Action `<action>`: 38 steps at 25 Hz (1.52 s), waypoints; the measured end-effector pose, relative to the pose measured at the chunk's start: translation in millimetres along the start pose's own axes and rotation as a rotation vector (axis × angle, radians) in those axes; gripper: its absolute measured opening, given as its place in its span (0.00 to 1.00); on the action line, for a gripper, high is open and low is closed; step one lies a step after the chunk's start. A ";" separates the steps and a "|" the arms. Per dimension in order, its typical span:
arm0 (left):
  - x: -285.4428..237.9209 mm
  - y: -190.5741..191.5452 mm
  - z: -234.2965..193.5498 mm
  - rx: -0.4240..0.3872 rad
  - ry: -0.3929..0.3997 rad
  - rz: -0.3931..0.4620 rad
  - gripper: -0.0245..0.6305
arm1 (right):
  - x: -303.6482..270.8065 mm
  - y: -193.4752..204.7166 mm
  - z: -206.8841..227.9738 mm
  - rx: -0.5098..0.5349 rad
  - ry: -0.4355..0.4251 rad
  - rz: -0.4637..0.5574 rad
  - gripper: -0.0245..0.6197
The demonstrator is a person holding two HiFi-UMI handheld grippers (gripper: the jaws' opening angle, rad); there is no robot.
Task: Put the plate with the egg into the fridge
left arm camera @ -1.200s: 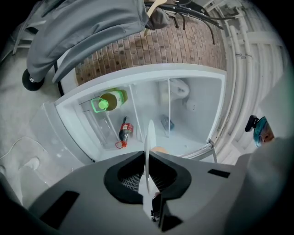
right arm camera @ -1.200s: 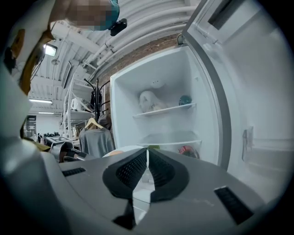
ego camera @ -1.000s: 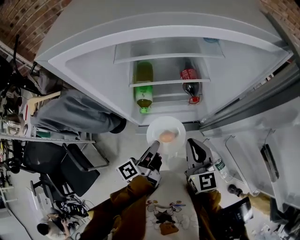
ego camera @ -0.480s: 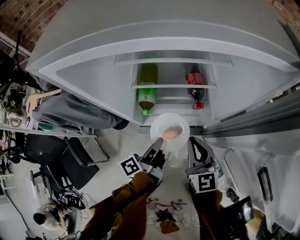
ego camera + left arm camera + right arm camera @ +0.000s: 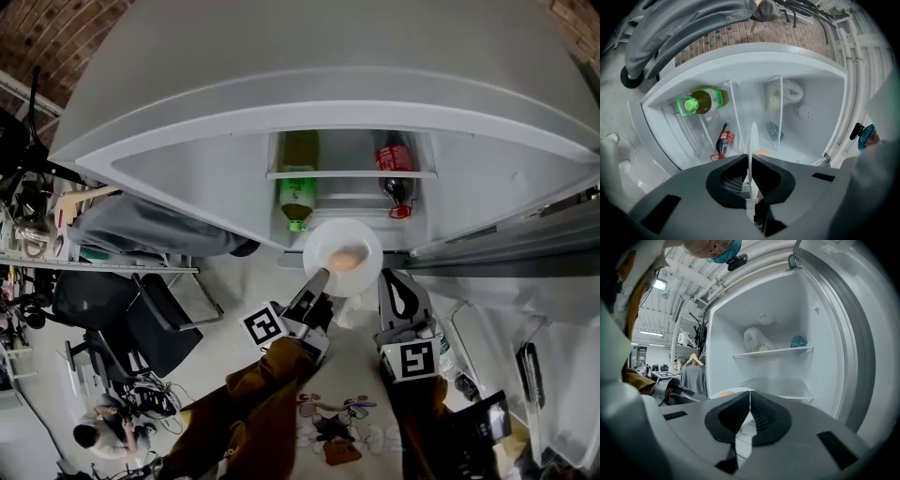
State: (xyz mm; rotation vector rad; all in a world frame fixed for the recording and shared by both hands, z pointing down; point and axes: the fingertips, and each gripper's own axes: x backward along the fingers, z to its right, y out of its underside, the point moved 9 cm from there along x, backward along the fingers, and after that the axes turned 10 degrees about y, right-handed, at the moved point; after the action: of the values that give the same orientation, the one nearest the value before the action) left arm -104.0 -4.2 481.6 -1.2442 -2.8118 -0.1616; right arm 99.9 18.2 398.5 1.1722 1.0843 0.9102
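White inside and out, the fridge (image 5: 187, 178) fills the upper half of the head view with its compartment open, and its door (image 5: 525, 300) stands swung aside at the right. A glass shelf (image 5: 352, 173) crosses the compartment. In the right gripper view a higher shelf (image 5: 773, 352) carries a pale bag (image 5: 757, 341) and a small blue thing (image 5: 798, 341). Below the opening, the person's brown sleeves reach forward with both tools. The left gripper (image 5: 317, 279) points at the fridge, and its own view shows its claw (image 5: 751, 157) pinching the near rim of the plate, whose thin white edge rises between the two pads. The right gripper (image 5: 392, 277) sits just beside the plate's right side. Its claw (image 5: 750, 394) is pressed together with nothing between the pads, and whether it touches the rim I cannot tell. Inside the compartment a green bottle (image 5: 297, 187) with a green cap is at the left and a cola bottle (image 5: 394, 173) with a red label is at the right, the two well apart. The round white plate (image 5: 328, 242) is held level in the air at the front edge of the opening, between the two bottles' caps as the head view has it, and it rests on no shelf. The brownish egg (image 5: 345, 261) lies near the plate's middle.
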 end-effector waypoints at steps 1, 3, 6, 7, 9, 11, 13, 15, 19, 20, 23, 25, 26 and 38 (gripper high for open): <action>-0.9 -1.9 1.2 -0.002 -0.001 -0.002 0.08 | -1.2 -0.8 -0.8 -0.004 0.003 -0.003 0.05; -2.5 -5.7 2.5 -0.009 -0.004 -0.003 0.08 | -3.7 -1.4 -2.2 -0.004 0.006 -0.013 0.05; -5.8 -12.0 3.1 -0.008 -0.002 -0.003 0.08 | -6.5 5.0 -0.9 0.022 0.011 -0.040 0.05; -5.9 -13.1 3.2 -0.005 -0.002 -0.004 0.08 | -6.4 7.9 0.4 0.020 0.016 -0.050 0.05; -6.3 -16.3 3.1 -0.009 -0.004 -0.008 0.08 | -7.8 9.2 2.9 -0.016 0.029 -0.054 0.05; -8.3 -20.1 3.8 -0.017 0.003 -0.012 0.08 | -9.9 7.4 3.9 -0.046 0.047 -0.049 0.05; -10.3 -21.8 3.8 -0.018 0.009 -0.013 0.08 | -10.8 6.7 3.3 -0.054 0.061 -0.048 0.05; -11.7 -22.0 1.9 -0.016 0.007 -0.011 0.08 | -12.1 7.3 1.8 -0.056 0.065 -0.052 0.05; -18.0 -25.8 -2.4 0.000 0.015 -0.001 0.08 | -19.6 9.7 -5.8 -0.058 0.037 -0.077 0.05; -18.7 -27.5 -3.1 0.004 0.014 0.002 0.08 | -20.9 10.4 -8.5 -0.058 0.032 -0.084 0.05; -19.4 -34.1 -5.2 -0.023 -0.003 0.002 0.08 | -22.6 10.7 -13.6 -0.051 0.028 -0.091 0.05; -20.6 -37.5 -7.0 -0.047 -0.022 -0.001 0.08 | -24.0 11.0 -13.4 -0.051 0.030 -0.092 0.05; -21.7 -38.7 -8.0 -0.055 -0.032 -0.001 0.08 | -24.8 11.5 -13.1 -0.054 0.030 -0.092 0.05; -37.1 -47.2 -6.9 -0.045 -0.045 0.024 0.08 | -31.1 8.6 -11.8 -0.070 0.049 -0.087 0.05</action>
State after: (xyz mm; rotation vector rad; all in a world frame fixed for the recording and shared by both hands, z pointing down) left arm -113.9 -63.8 481.4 -1.3066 -2.8451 -0.1992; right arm 80.7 -7.1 411.8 1.0421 1.1258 0.9063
